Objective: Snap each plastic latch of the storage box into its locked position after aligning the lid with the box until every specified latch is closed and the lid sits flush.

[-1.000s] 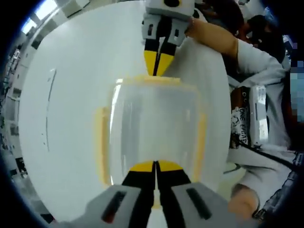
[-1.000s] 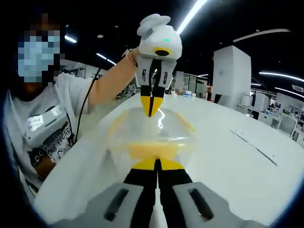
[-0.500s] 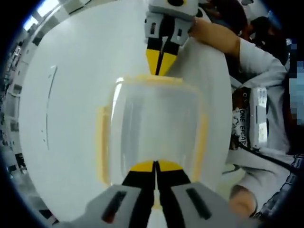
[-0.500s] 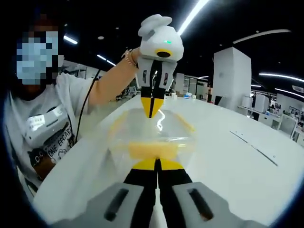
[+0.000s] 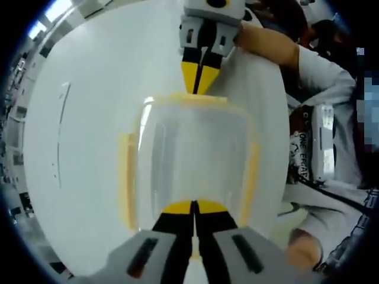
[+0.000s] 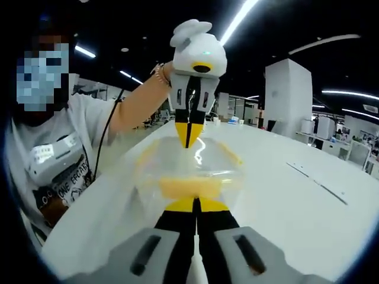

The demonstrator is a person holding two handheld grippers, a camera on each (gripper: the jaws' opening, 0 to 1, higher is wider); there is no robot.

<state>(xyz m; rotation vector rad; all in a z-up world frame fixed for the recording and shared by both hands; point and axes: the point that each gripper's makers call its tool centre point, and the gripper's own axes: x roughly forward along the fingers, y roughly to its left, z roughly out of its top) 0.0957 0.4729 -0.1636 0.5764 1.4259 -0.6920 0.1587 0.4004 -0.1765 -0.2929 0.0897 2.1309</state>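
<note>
Left gripper (image 5: 194,208) and right gripper (image 6: 194,206) both stand with their jaws pressed together, each pinching nothing. All positions below are given relative to the storage box.

1. White table (image 5: 95,100): bears the storage box near its edge on the person's side.
2. Person (image 6: 56,160): stands at one long side of the storage box, with one arm raised over it.
3. Storage box (image 5: 192,160): clear, with the lid (image 5: 195,148) seated on top. The lid appears level; whether it is fully flush cannot be confirmed.
4. Yellow latches: one on each of the four sides. The side latches (image 5: 125,177) run along the two long edges. The near-end latch (image 6: 189,186) in the right gripper view lies just ahead of the right gripper's tips. The far-end latch (image 5: 190,98) in the left gripper view lies under those same tips.

Each gripper sits at an opposite short end of the storage box, tips at or just above the end latch there. Contact cannot be confirmed.

Hazards, as judged:
- Uneven pressure at one end may tip the box or slide it across the smooth table.
- A closed tip pressing off-centre may slip from the latch.
- A lid not fully seated may stop a latch engaging.
</note>
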